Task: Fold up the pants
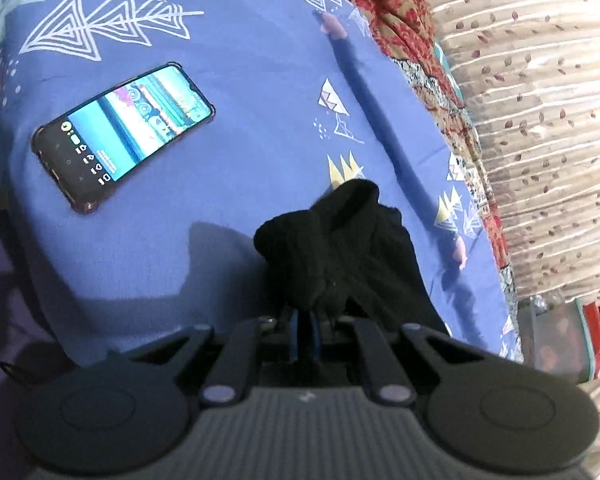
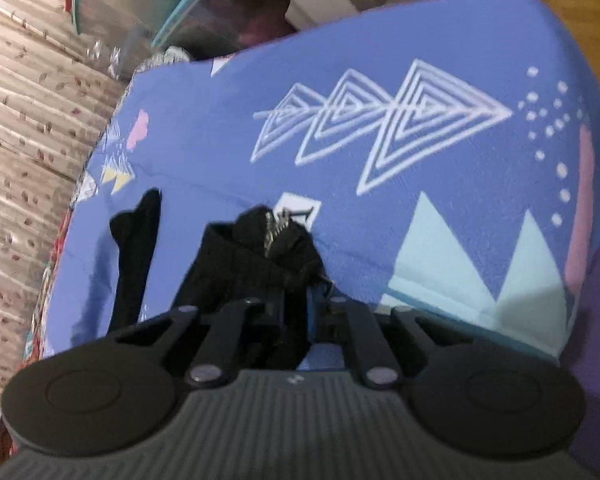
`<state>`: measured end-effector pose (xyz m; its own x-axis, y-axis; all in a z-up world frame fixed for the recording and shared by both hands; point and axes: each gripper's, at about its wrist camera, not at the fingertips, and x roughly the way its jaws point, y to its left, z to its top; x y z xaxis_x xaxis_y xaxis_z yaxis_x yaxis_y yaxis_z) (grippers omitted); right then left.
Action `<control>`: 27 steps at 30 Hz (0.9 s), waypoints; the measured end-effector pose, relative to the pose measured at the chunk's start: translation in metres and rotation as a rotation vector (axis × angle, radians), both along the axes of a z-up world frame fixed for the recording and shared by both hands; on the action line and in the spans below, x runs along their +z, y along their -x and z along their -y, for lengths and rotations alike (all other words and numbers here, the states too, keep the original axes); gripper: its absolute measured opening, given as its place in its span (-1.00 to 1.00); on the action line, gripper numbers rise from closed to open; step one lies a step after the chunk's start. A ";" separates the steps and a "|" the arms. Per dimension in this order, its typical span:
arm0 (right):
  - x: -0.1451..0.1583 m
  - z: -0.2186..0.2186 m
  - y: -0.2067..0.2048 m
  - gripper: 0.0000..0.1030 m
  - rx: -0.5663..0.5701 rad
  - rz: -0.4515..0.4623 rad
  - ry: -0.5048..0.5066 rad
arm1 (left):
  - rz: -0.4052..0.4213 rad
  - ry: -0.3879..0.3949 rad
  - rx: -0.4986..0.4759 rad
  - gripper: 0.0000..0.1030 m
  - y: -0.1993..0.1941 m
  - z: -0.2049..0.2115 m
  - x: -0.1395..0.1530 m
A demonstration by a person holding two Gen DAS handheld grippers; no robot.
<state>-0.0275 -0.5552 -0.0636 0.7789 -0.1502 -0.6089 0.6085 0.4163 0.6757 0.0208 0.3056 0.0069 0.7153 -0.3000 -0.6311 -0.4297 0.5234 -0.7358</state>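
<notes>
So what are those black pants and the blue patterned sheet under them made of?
The black pants look like a soft matte knit, going by the fuzzy ribbed surface. The blue patterned sheet seems to be smooth woven cotton or similar, with flat printed triangles and fine creases.

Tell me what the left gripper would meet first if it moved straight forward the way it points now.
The left gripper already has its jaws shut on the black pants, so the bunched cloth leads. Beyond it, probably the blue printed bedsheet; the phone lies off to the left. Depth is unclear.
</notes>
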 end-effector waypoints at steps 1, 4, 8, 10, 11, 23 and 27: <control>0.011 -0.001 0.005 -0.77 -0.029 0.018 0.035 | 0.002 0.001 -0.002 -0.89 -0.001 0.000 0.001; 0.051 0.007 0.031 -0.77 -0.103 0.140 0.095 | 0.021 0.006 -0.011 -0.89 0.002 -0.005 0.007; 0.079 0.022 0.057 -0.77 -0.160 0.174 0.154 | 0.025 -0.090 0.033 -0.95 0.014 -0.015 0.018; 0.070 0.031 0.063 -0.76 -0.192 0.117 0.163 | 0.001 -0.163 0.074 -0.95 0.023 -0.026 0.015; 0.060 0.036 0.063 -0.76 -0.186 0.094 0.135 | -0.017 -0.152 0.082 -0.95 0.026 -0.030 0.010; 0.101 0.021 0.038 -0.44 -0.244 -0.029 0.302 | 0.016 -0.304 -0.113 -0.76 -0.033 -0.005 0.026; 0.152 -0.024 -0.041 -0.25 0.053 0.077 0.319 | 0.098 -0.511 -0.259 -0.24 -0.111 0.041 0.055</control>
<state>0.0136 -0.5315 0.0882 0.8327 -0.2822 -0.4764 0.5325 0.6438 0.5495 0.1316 0.2650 0.0617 0.7218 -0.1478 -0.6762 -0.1823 0.9018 -0.3917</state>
